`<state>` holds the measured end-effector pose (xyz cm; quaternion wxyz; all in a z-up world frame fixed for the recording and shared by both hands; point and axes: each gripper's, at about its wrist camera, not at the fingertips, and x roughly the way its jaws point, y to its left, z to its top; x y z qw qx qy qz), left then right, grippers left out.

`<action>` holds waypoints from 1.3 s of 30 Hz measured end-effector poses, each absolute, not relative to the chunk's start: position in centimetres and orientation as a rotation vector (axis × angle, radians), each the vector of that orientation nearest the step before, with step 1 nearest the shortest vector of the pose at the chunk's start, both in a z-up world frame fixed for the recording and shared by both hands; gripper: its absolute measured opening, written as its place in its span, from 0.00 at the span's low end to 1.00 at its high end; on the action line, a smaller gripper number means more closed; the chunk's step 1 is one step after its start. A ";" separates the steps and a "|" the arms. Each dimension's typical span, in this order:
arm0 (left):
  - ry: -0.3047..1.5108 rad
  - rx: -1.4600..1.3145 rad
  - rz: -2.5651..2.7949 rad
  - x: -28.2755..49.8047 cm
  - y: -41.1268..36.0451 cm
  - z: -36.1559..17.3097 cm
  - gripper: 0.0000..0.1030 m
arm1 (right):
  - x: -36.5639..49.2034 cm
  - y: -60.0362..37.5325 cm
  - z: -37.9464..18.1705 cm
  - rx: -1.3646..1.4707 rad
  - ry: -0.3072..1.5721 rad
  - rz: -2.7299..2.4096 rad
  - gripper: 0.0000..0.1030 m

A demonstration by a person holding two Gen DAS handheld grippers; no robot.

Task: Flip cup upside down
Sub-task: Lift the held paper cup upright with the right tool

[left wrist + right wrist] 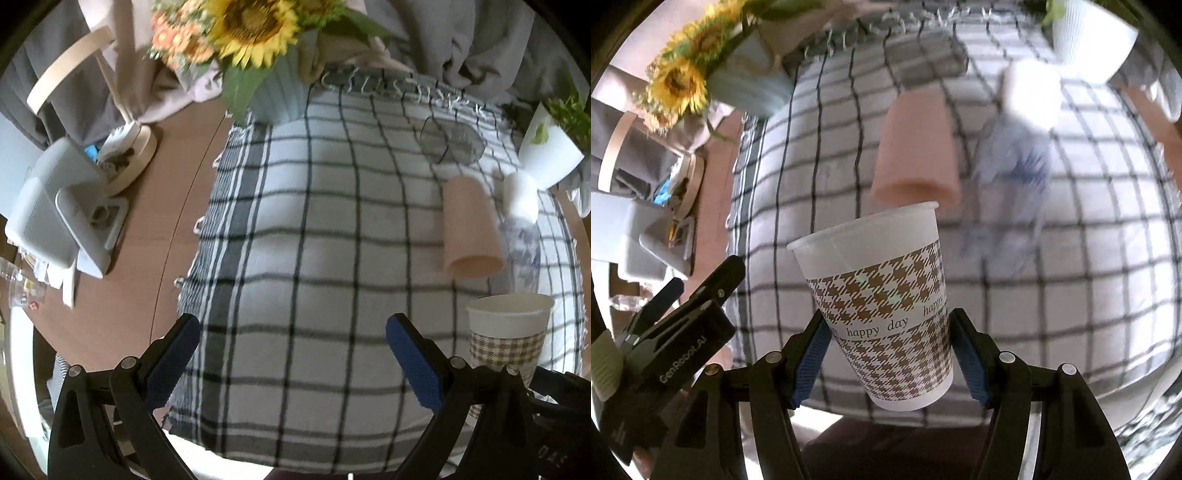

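A white paper cup [886, 306] with a brown houndstooth band and "happy day" print is held between the blue pads of my right gripper [886, 347]. It is mouth-up, tilted to the left, above the checked cloth [1052, 302]. The same cup shows at the lower right of the left wrist view [508, 332]. My left gripper [291, 347] is open and empty over the cloth [314, 229], left of the cup. It shows at the lower left of the right wrist view [698, 295].
A pink cup [471, 229] and a blue-patterned cup [521, 225] lie on the cloth behind. A sunflower vase [280, 92], a pair of glasses [450, 142], a white plant pot [550, 147] and a wooden stand [129, 155] ring the cloth.
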<state>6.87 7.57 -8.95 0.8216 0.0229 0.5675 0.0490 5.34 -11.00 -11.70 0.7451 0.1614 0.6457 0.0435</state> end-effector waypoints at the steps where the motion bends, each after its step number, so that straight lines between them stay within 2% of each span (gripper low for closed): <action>1: 1.214 0.050 0.105 6.6 7.9 -9.2 1.00 | 5.0 -10.5 -12.2 0.360 1.426 0.099 0.63; 15: 1.333 0.029 0.146 5.5 10.9 -13.1 1.00 | 5.2 -7.7 -16.6 0.376 1.538 0.092 0.63; 28: 1.377 0.024 0.166 5.4 10.9 -14.5 1.00 | 5.7 -7.5 -18.7 0.421 1.577 0.094 0.64; 35: 1.372 0.026 0.179 5.0 10.9 -14.0 1.00 | 5.7 -7.6 -18.7 0.421 1.580 0.120 0.75; 39: 1.323 0.063 0.177 4.0 10.7 -12.6 1.00 | 4.9 -8.0 -17.0 0.414 1.543 0.124 0.75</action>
